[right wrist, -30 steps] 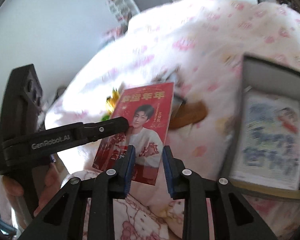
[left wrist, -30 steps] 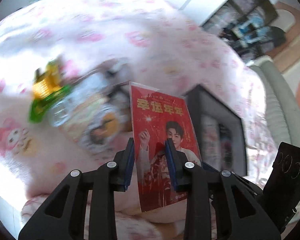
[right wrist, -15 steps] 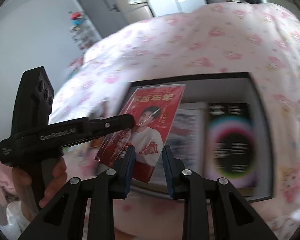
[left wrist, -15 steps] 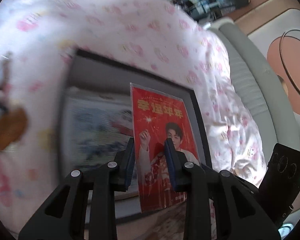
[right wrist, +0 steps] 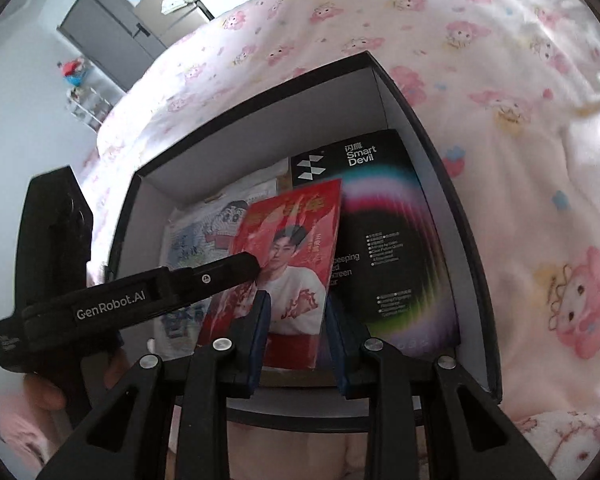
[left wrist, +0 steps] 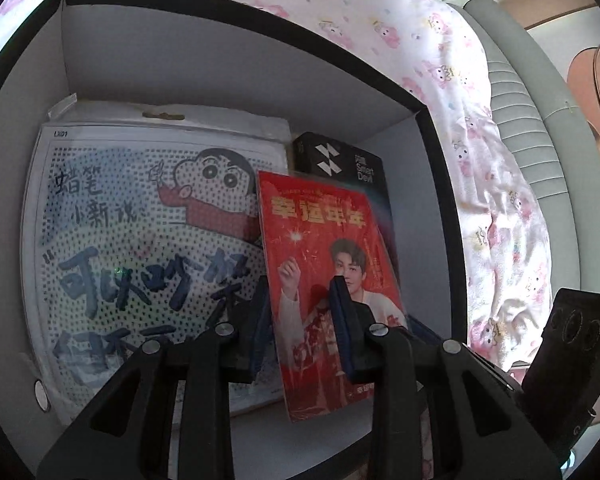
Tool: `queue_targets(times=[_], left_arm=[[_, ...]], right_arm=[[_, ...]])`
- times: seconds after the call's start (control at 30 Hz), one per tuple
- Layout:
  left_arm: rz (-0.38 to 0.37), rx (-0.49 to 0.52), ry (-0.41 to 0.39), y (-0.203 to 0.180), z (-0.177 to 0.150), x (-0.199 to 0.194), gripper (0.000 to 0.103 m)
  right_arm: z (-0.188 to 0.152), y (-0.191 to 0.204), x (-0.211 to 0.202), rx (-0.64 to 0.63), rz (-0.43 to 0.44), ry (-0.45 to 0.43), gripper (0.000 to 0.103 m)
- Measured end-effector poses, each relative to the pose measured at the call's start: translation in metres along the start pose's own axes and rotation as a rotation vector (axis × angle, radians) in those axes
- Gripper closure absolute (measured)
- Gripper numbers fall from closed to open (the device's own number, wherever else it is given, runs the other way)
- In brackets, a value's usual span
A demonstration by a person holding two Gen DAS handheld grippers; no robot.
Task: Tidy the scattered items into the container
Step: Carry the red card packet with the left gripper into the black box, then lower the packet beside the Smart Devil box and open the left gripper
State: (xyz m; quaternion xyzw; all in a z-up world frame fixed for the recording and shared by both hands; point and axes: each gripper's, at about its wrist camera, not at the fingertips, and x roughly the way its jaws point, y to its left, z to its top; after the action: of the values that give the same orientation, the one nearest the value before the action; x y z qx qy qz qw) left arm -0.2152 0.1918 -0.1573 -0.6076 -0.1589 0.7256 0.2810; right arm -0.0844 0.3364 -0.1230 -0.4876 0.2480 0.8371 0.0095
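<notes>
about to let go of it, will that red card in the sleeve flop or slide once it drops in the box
The red card is probably fairly stiff: held only near its lower part by the left gripper, it stands flat, with no sag. Its glossy sleeve shows glare, so it may slide across the smooth black package below. It looks thin and light, likely landing softly.

Both wrist views down into box [left wrist: 236, 64]

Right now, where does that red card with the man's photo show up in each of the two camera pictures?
Left wrist view: the red card stands right of centre, clamped on edge in the left tool, over the box.
Right wrist view: the same card sits at centre, just beyond the right tool, with the left tool's arm crossing in from the left.
Shared landmark: the black Smart Devil package inside the box.
</notes>
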Motion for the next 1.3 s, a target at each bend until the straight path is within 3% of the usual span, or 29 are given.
queue_targets(times=[0.1,0.3,0.37,0.47,0.6,0.63,0.73,0.83,1.0,1.1,1.17,1.23,1.3], left_arm=[[0.052,0.022,-0.01,0.002,-0.002,-0.006,0.076],[0.059,0.006,-0.015,0.011,-0.008,-0.019,0.077],[0.061,-0.005,-0.046,0.012,-0.008,-0.03,0.077],[0.132,-0.028,-0.09,0.017,-0.005,-0.038,0.077],[0.179,-0.035,-0.024,0.013,0.004,-0.021,0.078],[0.165,-0.038,0.016,0.012,0.001,-0.014,0.078],[0.011,-0.064,0.087,0.01,-0.012,-0.006,0.078],[-0.032,-0.028,0.102,0.001,-0.021,0.0,0.078],[0.037,-0.093,-0.015,0.019,-0.018,-0.022,0.078],[0.129,-0.096,0.006,0.017,-0.011,-0.025,0.078],[0.184,-0.073,0.051,0.01,-0.002,-0.019,0.078],[0.196,-0.057,0.071,0.005,0.006,-0.013,0.078],[0.152,-0.046,0.099,-0.002,0.014,-0.005,0.078]], right_arm=[[0.0,-0.004,-0.008,0.019,0.035,-0.018,0.079],[0.002,-0.017,-0.029,0.07,0.046,-0.033,0.078],[0.01,-0.014,-0.033,0.026,0.045,-0.039,0.078],[0.03,-0.007,-0.031,-0.067,0.014,-0.046,0.078],[0.039,-0.012,-0.016,-0.071,0.03,-0.018,0.078],[0.035,-0.014,-0.012,-0.061,0.03,-0.008,0.078],[0.027,-0.018,-0.006,-0.04,0.056,0.034,0.078],[0.024,-0.026,-0.021,0.003,0.075,-0.022,0.076],[0.023,-0.03,-0.019,0.032,0.066,-0.014,0.076],[0.021,-0.018,-0.02,-0.02,0.084,-0.022,0.076],[0.018,-0.005,-0.024,-0.078,0.05,-0.052,0.076],[0.015,0.005,-0.024,-0.123,0.021,-0.062,0.076],[0.014,0.005,-0.016,-0.119,0.027,-0.025,0.076]])
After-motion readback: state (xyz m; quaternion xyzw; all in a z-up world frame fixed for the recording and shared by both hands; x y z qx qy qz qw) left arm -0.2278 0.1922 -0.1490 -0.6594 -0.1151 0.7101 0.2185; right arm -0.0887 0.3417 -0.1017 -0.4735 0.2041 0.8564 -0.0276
